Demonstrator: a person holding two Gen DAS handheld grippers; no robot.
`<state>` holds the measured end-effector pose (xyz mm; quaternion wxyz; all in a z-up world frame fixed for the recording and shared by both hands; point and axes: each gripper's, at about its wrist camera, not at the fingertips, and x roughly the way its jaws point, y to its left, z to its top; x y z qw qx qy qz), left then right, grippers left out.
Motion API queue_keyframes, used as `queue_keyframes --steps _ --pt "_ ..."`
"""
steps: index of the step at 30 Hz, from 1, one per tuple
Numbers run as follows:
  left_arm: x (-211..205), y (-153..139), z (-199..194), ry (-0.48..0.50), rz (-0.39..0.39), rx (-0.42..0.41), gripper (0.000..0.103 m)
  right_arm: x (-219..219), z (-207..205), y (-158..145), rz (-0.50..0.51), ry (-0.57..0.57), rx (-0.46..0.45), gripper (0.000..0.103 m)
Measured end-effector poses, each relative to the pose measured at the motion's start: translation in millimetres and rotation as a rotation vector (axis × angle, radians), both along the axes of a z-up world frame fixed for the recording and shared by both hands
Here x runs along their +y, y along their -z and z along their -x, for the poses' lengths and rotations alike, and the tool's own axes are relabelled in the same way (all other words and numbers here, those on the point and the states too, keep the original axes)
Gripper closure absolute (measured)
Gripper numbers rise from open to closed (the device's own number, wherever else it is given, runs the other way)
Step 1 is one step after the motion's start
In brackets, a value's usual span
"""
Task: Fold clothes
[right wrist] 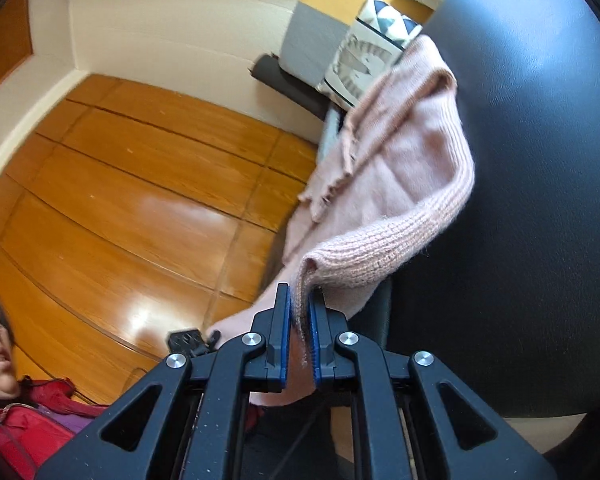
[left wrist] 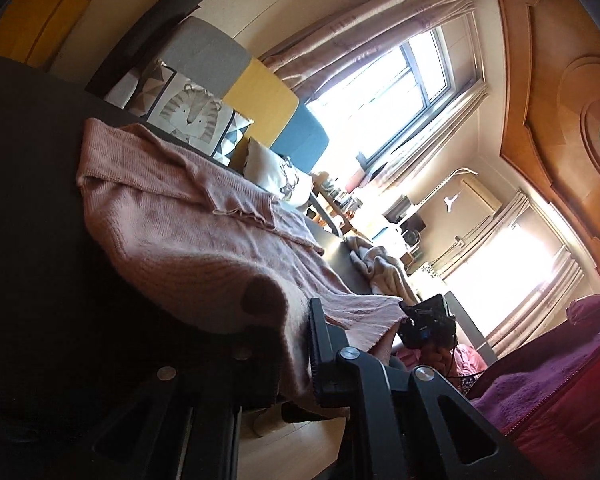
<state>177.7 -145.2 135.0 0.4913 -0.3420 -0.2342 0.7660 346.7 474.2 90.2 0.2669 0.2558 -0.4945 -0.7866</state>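
Sweater [right wrist: 396, 184] hem clamped in right tongs [right wrist: 300, 320] and left tongs [left wrist: 296, 344]; thin bite may slip, dragging knit off worktop [right wrist: 540, 160] edge.

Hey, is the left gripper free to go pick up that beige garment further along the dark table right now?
Probably not yet. The left gripper is shut on the pink sweater, so its jaws are occupied. The beige garment lies beyond the sweater on the table, nothing covering it.

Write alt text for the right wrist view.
The right gripper is shut on the ribbed edge of a pink knit sweater, which trails away across a black table. To the left lies a glossy wooden floor; patterned cushions sit beyond.
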Motion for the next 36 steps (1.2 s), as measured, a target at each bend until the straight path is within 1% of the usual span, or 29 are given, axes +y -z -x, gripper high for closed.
queue_keyframes --steps 2,4,8,10,11,12,14,15,17,18,19,21,22,24,25,27,29,30,32,33,34,35,36 --pt "-5.5 -5.9 -3.8 -0.009 -0.026 0.017 0.093 2.3 -4.6 -4.9 0.024 0.015 0.05 0.095" --pt "-7.2 -9.7 -7.2 -0.012 -0.039 0.024 0.093 2.5 -8.0 -8.9 0.028 0.025 0.08 0.095" --pt "-10.8 -13.0 -12.4 -0.009 -0.069 0.028 0.093 0.5 -12.6 -10.1 0.033 0.033 0.1 0.095" --pt "-14.1 -17.2 -15.2 -0.014 -0.087 0.039 0.099 -1.8 -14.0 -10.7 0.034 0.033 0.106 0.095" --pt "-15.9 -19.6 -16.3 -0.019 -0.097 0.046 0.099 -3.3 -13.9 -11.6 0.034 0.034 0.109 0.095" --pt "-17.4 -21.6 -17.3 -0.023 -0.104 0.052 0.099 -1.2 -16.1 -12.3 0.035 0.036 0.112 0.098" --pt "-15.9 -18.2 -16.3 -0.025 -0.076 0.049 0.099 2.9 -20.5 -13.6 0.037 0.038 0.119 0.1" --pt "-15.5 -13.0 -14.5 -0.022 -0.07 0.029 0.099 3.6 -21.3 -13.0 0.026 0.037 0.109 0.1" --pt "-12.7 4.5 -7.6 -0.023 -0.039 -0.039 0.099 3.3 -20.1 -8.3 -0.009 0.034 0.067 0.1" --pt "-11.2 15.1 -3.5 -0.033 -0.011 -0.075 0.098 2.5 -18.3 -3.6 -0.024 0.034 0.04 0.1" --pt "-10.3 27.6 0.7 -0.056 0.025 -0.116 0.096 1.2 -16.5 1.1 -0.042 0.033 0.014 0.1" --pt "-8.3 53.2 9.7 -0.078 0.07 -0.219 0.089 -0.7 -12.5 10.6 -0.07 0.031 -0.039 0.1" --pt "-7.5 65.7 13.9 -0.089 0.092 -0.269 0.083 -0.8 -10.2 15.6 -0.075 0.03 -0.064 0.1" --pt "-8.5 85.5 18.4 -0.124 0.14 -0.348 0.082 -0.7 -4.5 27.2 -0.101 0.037 -0.135 0.1" --pt "-10.6 93.7 19.3 -0.145 0.164 -0.379 0.08 -0.5 -3.2 31.3 -0.119 0.04 -0.162 0.1" --pt "-15.1 105.6 19.4 -0.181 0.2 -0.414 0.079 1.0 -2.6 38.4 -0.151 0.046 -0.21 0.1" --pt "-18.9 110.7 17.8 -0.174 0.179 -0.436 0.078 4.1 -3.4 44.3 -0.174 0.055 -0.247 0.097" --pt "-19.6 110.8 16.4 -0.174 0.19 -0.434 0.077 5.9 -4.0 46.9 -0.178 0.06 -0.263 0.097" --pt "-19.6 111.1 11.7 -0.146 0.237 -0.436 0.069 9.0 -7.1 47.0 -0.194 0.069 -0.275 0.095" --pt "-19.6 111.3 9.4 -0.132 0.261 -0.437 0.068 10.4 -8.9 46.5 -0.203 0.073 -0.278 0.094" --pt "-19.8 111.6 7.1 -0.119 0.283 -0.438 0.066 11.8 -10.7 45.9 -0.213 0.077 -0.281 0.09" --pt "-21.3 112.9 5.3 -0.113 0.295 -0.44 0.065 12.0 -12.0 44.8 -0.237 0.079 -0.285 0.082" --pt "-23.7 115.3 3.5 -0.111 0.303 -0.444 0.064 11.2 -13.0 43.4 -0.272 0.079 -0.289 0.077"
